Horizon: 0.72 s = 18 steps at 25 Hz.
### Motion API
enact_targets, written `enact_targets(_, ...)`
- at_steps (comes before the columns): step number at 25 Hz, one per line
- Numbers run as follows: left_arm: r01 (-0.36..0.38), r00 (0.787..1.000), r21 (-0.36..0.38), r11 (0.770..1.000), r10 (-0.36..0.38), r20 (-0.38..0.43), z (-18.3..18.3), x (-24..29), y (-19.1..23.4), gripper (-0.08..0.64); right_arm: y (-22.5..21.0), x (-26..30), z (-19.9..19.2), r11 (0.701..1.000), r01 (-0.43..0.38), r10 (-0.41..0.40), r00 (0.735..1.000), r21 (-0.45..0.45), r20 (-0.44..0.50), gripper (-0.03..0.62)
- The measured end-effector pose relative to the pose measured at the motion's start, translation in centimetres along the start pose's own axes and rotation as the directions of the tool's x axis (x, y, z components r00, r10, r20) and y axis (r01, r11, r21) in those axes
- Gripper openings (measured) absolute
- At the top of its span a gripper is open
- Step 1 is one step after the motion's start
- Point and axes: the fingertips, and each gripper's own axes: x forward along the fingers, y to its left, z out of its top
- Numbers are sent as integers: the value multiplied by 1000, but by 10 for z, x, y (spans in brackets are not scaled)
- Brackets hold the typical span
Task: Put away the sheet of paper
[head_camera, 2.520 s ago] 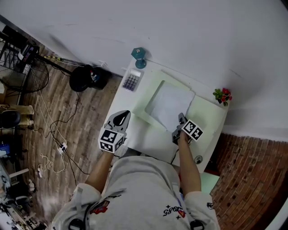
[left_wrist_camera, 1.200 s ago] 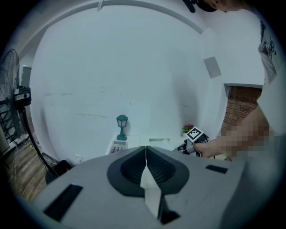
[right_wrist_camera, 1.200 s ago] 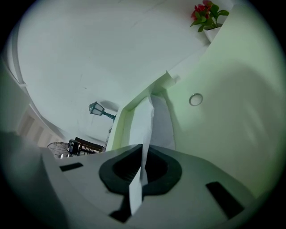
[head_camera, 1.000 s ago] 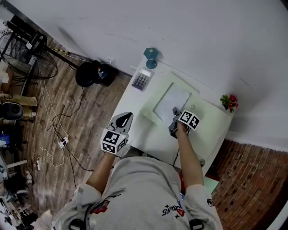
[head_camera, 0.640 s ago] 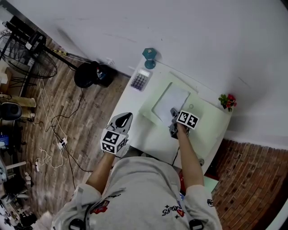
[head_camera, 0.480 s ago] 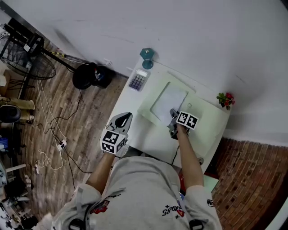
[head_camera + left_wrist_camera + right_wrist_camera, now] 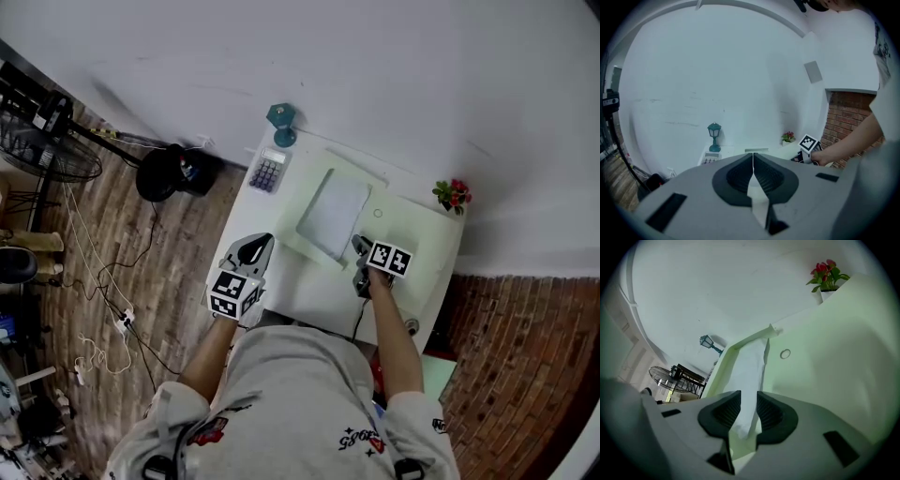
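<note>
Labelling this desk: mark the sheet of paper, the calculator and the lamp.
Sheet of paper [image 7: 333, 211]: head view, middle of the sheet.
Calculator [image 7: 267, 172]: head view, on its keypad.
Lamp [image 7: 281, 117]: head view, on its teal top.

Matt surfaces pretty much all round

The white sheet of paper [image 7: 334, 212] looks smooth and flat-finished. The pale green mat [image 7: 422, 239] has more of a soft plastic look with a faint sheen, and the white table [image 7: 309, 291] is smooth and matt. On the left, the brown plank floor [image 7: 141, 281] is grainy wood. On the right, the red brick wall [image 7: 506, 375] is rough, with mortar lines. Nearest, the person's light grey shirt [image 7: 300, 403] is soft, creased cloth.
</note>
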Motion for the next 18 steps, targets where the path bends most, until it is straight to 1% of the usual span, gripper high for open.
enact_targets(3,23,1000,9,1000,-23,0,4,7,-5,23,6,-15,4,999,-33,34,998,-11,44,89)
enact_targets(5,37,999,18,999,-37,6,9,12,-8,23,11,-26,8,998,-49,53,995,-47,81,48)
enact_targets(6,43,999,24,999,-43,9,12,14,-10,23,15,-32,10,995,-55,63,993,-83,97,15)
enact_targets(8,54,998,36,998,-55,17,20,20,-12,23,24,-41,13,981,-49,72,990,-186,118,6)
enact_targets(9,62,998,42,997,-63,22,23,24,-13,23,28,-45,15,970,-33,66,989,-241,131,8)
enact_targets(11,81,996,57,995,-83,26,31,31,-16,23,37,-58,24,940,23,41,983,-341,179,8)
enact_targets(13,97,995,72,993,-99,29,37,37,-19,23,45,-72,35,904,90,18,968,-418,249,8)
enact_targets(16,109,992,86,990,-114,49,48,43,-23,23,61,-97,49,864,160,18,938,-478,346,8)
enact_targets(18,116,990,96,989,-122,63,56,48,-25,23,71,-116,61,844,199,29,910,-498,413,8)
